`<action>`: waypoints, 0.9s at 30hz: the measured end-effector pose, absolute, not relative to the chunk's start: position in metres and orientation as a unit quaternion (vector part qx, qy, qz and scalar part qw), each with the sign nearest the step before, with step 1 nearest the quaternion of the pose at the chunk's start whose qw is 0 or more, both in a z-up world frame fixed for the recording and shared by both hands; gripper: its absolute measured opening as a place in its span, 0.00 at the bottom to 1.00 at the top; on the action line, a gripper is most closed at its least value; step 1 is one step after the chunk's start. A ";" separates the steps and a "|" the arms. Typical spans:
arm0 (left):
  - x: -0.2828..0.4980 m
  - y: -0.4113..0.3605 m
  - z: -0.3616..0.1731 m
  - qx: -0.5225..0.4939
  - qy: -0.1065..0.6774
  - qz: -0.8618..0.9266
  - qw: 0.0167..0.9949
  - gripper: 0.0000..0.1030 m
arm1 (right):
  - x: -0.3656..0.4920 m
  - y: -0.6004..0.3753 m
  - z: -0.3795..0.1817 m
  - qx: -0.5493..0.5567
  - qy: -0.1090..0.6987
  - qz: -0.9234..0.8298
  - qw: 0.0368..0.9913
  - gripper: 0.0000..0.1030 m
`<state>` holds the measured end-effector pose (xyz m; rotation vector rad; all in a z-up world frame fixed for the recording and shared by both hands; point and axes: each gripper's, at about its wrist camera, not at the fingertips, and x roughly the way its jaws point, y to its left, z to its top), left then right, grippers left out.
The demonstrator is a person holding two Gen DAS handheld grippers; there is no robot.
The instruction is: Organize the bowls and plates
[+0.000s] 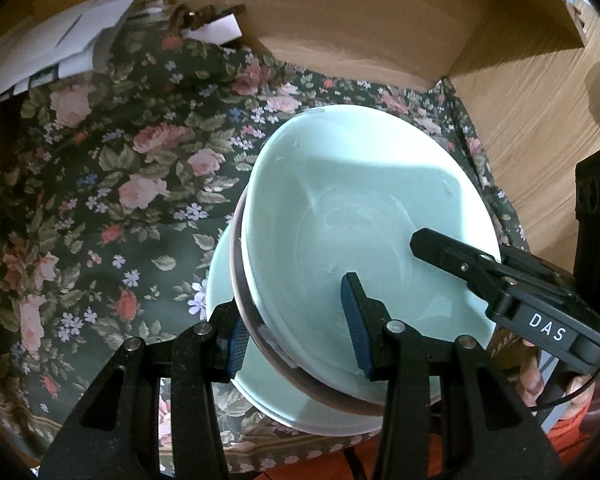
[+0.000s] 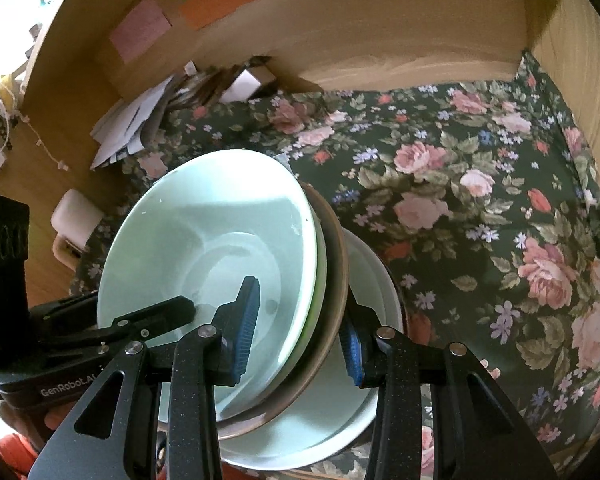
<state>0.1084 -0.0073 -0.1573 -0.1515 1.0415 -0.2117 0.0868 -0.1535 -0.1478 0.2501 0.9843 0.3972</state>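
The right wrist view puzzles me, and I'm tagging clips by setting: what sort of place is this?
Probably a home dining nook: a dark floral tablecloth, pale green ceramic bowls stacked on it, loose white papers heaped against a wooden wall panel.

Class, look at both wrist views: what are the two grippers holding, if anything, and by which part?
Both hold the stacked bowls by the rim: the left gripper straddles one side, the right gripper the opposite side, each with one finger inside the top bowl and one outside.

White letters "DAS" stand on the black body of the right claw [image 1: 452, 252], seen in the left wrist view. "GenRobot.AI" is printed on the black body of the left claw [image 2: 168, 312], seen in the right wrist view.
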 end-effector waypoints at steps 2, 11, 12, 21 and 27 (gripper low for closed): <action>0.111 -0.008 -0.160 -0.073 0.502 -0.100 0.856 0.42 | 0.088 -0.154 -0.152 0.120 0.473 0.189 0.852 0.34; 0.109 -0.008 -0.162 -0.070 0.499 -0.101 0.858 0.41 | 0.088 -0.154 -0.156 0.119 0.475 0.200 0.849 0.36; 0.109 -0.007 -0.160 -0.070 0.494 -0.096 0.861 0.41 | 0.087 -0.154 -0.154 0.119 0.470 0.197 0.852 0.36; 0.093 0.007 -0.111 -0.062 0.408 -0.074 0.908 0.41 | 0.069 -0.164 -0.107 0.111 0.399 0.189 0.890 0.38; 0.058 0.007 -0.063 -0.062 0.320 -0.075 0.942 0.44 | 0.036 -0.157 -0.057 0.085 0.318 0.205 0.922 0.40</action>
